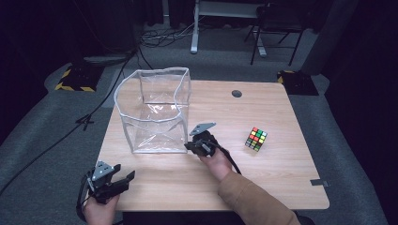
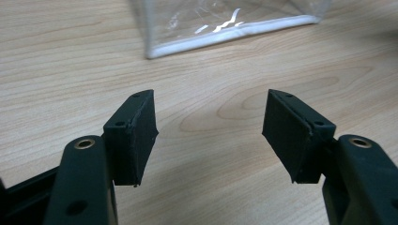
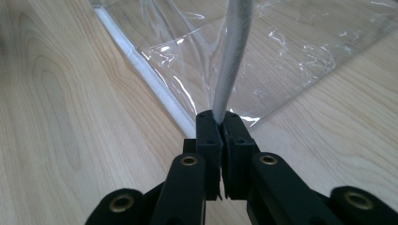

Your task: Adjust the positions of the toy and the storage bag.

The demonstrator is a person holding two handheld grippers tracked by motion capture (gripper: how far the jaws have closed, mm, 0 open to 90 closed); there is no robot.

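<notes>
Here the right tool [image 3: 220,123] is clamped on the clear bag's [image 1: 155,112] white corner seam [image 3: 232,56] directly ahead; the left tool [image 2: 209,129] gapes empty. Next likely calls for lifting the bag steadily.

Clear bag, pale wood bench, one bright cube

You have a see-through plastic bag [image 1: 155,110] with white piping along its edges, catching white glints, on a light wood-grain bench [image 1: 263,178] with a dark round hole near its far edge. Your Rubik's cube [image 1: 256,138] shows red, green, yellow and orange squares on a black grid. Both grippers are black, the left gripper [image 1: 123,180] and the right gripper [image 1: 191,146] each topped by a grey plate, with brass-coloured rivets. Your sleeve [image 1: 253,199] is tan; the floor is grey carpet.
</notes>
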